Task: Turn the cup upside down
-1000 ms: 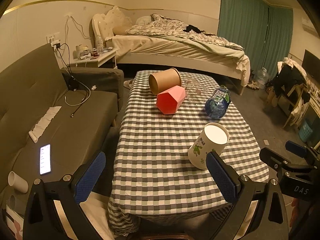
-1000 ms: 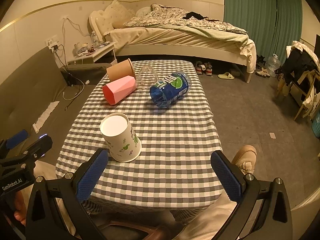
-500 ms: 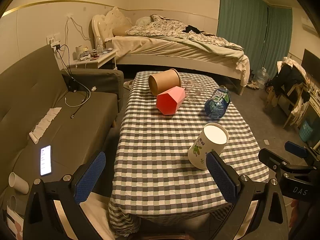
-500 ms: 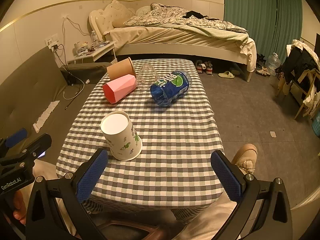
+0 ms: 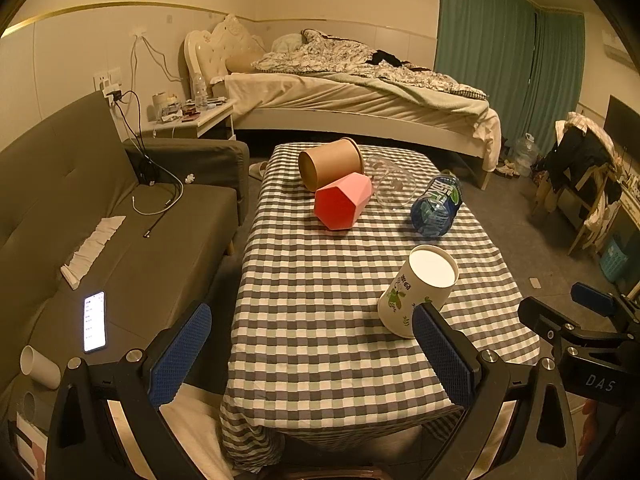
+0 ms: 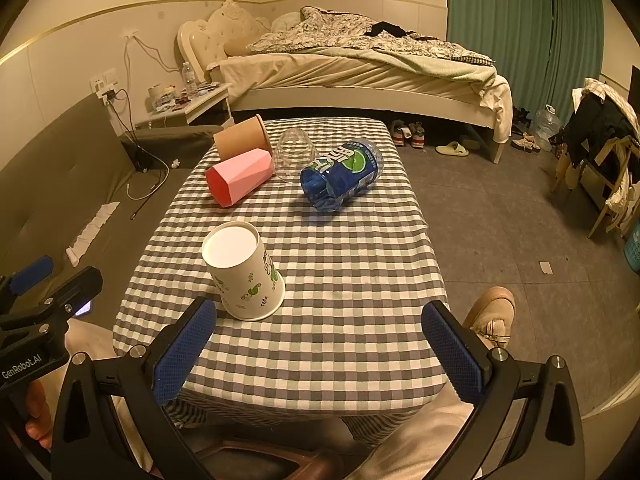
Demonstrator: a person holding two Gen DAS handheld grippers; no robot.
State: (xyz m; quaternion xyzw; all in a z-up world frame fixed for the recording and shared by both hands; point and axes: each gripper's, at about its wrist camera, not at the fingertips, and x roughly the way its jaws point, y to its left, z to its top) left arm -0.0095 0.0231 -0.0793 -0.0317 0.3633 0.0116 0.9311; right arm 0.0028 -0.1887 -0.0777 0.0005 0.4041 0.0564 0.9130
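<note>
A white paper cup with green leaf print (image 5: 416,288) stands upside down, base up, on the checked tablecloth (image 5: 320,320) near the table's front; it also shows in the right wrist view (image 6: 244,272). My left gripper (image 5: 312,354) is open and empty, held back at the table's near edge, its right finger just in front of the cup. My right gripper (image 6: 318,354) is open and empty, also back at the near edge, with the cup ahead of its left finger.
At the table's far end lie a brown paper cup (image 5: 330,162), a pink faceted cup (image 5: 342,204), a clear glass (image 5: 392,188) and a blue bottle (image 5: 438,208). A sofa (image 5: 120,240) with a lit phone (image 5: 94,320) stands left; a bed (image 5: 360,92) behind.
Both grippers have stayed open and nearly still. The white cup stands where it was.
</note>
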